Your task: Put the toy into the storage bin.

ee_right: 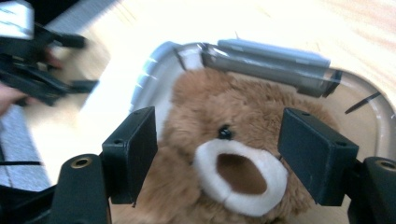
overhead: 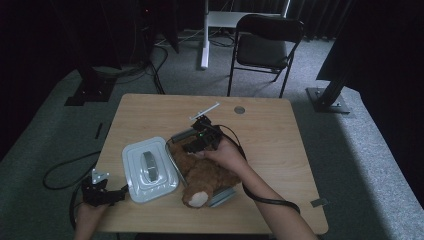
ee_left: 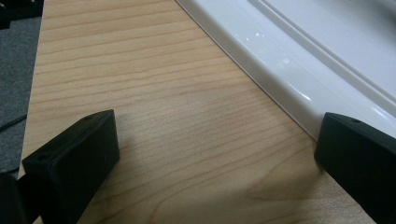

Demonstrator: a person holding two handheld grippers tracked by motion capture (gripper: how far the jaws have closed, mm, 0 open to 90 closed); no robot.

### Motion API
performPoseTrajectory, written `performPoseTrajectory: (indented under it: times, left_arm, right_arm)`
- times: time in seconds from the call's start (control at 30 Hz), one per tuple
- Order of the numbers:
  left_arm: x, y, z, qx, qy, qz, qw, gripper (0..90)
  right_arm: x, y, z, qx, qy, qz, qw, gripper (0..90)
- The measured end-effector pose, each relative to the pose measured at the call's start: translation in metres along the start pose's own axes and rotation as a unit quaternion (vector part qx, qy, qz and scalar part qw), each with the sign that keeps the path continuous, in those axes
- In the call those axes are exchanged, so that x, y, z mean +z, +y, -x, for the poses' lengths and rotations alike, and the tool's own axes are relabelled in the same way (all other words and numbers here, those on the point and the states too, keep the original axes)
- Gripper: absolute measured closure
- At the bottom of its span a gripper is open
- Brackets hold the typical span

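A brown teddy bear [overhead: 207,175] lies in a clear container [overhead: 222,196] with grey latches at the middle of the wooden table [overhead: 280,150]. My right gripper [overhead: 189,148] hovers over the bear's upper end. In the right gripper view the bear's face [ee_right: 224,140] sits between the open jaws of that gripper [ee_right: 219,144], with the container's grey latch [ee_right: 271,60] behind it. The white lid [overhead: 150,170] lies left of the bear. At the table's left front edge my left gripper [overhead: 120,192] stands open over bare wood [ee_left: 215,140], one jaw close to the lid's rim [ee_left: 289,56].
A white strip [overhead: 204,111] and a small grey disc [overhead: 239,109] lie toward the table's far side. A black folding chair [overhead: 267,45] stands beyond the table. The right gripper's cable [overhead: 270,200] trails across the front right.
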State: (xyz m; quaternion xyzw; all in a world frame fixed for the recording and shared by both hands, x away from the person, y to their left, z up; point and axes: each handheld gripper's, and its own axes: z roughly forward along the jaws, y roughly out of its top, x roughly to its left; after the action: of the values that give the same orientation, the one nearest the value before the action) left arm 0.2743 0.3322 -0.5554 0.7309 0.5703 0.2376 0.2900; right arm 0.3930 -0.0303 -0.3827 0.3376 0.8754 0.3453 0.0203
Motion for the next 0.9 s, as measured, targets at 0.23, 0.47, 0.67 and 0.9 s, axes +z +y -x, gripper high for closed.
performPoseTrajectory:
  times: [0.23,0.47,0.67,0.9]
  left_arm:
    - [0.000,0.000,0.000,0.000,0.000,0.000,1.0000,0.6]
    - [0.000,0.000,0.000,0.000,-0.001,-0.001,1.0000,0.6]
    - [0.000,0.000,0.000,0.000,-0.001,-0.001,1.0000,0.6]
    - [0.000,0.000,0.000,0.000,0.000,-0.001,1.0000,0.6]
  right_arm:
    - [-0.041,-0.017,-0.010,-0.021,0.049,0.048,0.9974,27.5]
    - [-0.071,-0.038,-0.009,-0.029,0.056,0.085,0.9944,30.5]
    - [-0.089,-0.069,-0.002,-0.009,0.087,0.119,0.9891,32.9]
    - [-0.092,-0.088,-0.025,-0.027,0.113,0.122,0.9856,35.5]
